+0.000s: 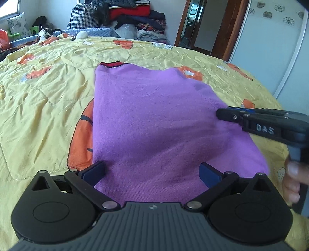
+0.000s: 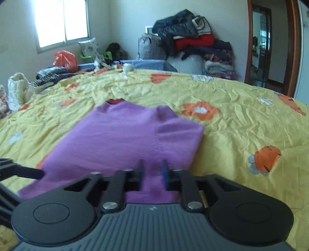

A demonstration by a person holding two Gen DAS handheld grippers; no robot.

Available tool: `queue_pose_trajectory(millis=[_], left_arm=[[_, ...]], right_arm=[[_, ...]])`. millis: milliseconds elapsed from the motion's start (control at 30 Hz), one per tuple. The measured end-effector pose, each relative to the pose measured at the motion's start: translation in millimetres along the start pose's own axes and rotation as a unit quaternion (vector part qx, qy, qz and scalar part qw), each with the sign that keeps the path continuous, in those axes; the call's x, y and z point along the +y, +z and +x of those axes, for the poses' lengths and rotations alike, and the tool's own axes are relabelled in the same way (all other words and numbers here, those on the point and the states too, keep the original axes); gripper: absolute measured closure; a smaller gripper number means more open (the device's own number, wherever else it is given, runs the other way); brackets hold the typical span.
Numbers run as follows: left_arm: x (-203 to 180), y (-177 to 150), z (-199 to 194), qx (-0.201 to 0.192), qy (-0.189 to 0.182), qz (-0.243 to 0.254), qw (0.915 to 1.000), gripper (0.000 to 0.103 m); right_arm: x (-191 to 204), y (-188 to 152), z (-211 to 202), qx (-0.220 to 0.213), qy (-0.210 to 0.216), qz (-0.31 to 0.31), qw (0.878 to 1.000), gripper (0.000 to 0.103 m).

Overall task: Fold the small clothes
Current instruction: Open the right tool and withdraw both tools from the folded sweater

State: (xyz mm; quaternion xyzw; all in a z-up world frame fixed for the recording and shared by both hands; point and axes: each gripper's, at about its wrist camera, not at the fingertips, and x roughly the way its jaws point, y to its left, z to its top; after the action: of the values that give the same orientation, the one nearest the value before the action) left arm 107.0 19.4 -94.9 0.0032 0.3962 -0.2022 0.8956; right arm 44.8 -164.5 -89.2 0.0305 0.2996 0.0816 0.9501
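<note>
Now left hand-held gripper (image 1: 151, 170) gaping above purple sweater (image 1: 154, 119), right hand-held gripper (image 2: 152, 170) tilted down, part-open, empty.

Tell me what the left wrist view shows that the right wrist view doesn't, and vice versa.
Only left wrist: the right gripper from the side over the purple sweater's right edge, fingers of a hand on its handle, and the wardrobe door.
Only right wrist: the window and white quilted item at the bed's left.
Both: the sweater on the yellow quilt, the clothes pile, and the doorway.
</note>
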Motion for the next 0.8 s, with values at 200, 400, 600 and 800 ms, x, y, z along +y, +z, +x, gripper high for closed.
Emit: queue_pose_trajectory(millis=[200, 400, 600, 800], left_arm=[[-3.6, -0.4, 3.3, 0.002, 0.011, 0.009, 0.9999, 0.0], [-1.1, -3.1, -10.7, -0.009, 0.008, 0.002, 0.9999, 0.001], [24.7, -31.2, -70.9, -0.04, 0.018, 0.013, 0.9989, 0.0], [50.7, -79.9, -108.5, -0.025, 0.09, 0.004, 0.9956, 0.0]], right_arm=[[6.5, -21.0, 13.8, 0.027, -0.012, -0.018, 0.999, 0.01], [18.4, -55.0, -39.8, 0.001, -0.034, -0.064, 0.997, 0.009], [-10.7, -100.3, -177.0, 0.038, -0.025, -0.063, 0.997, 0.009], [-54.0, -119.1, -269.4, 0.06, -0.135, 0.007, 0.989, 0.002]])
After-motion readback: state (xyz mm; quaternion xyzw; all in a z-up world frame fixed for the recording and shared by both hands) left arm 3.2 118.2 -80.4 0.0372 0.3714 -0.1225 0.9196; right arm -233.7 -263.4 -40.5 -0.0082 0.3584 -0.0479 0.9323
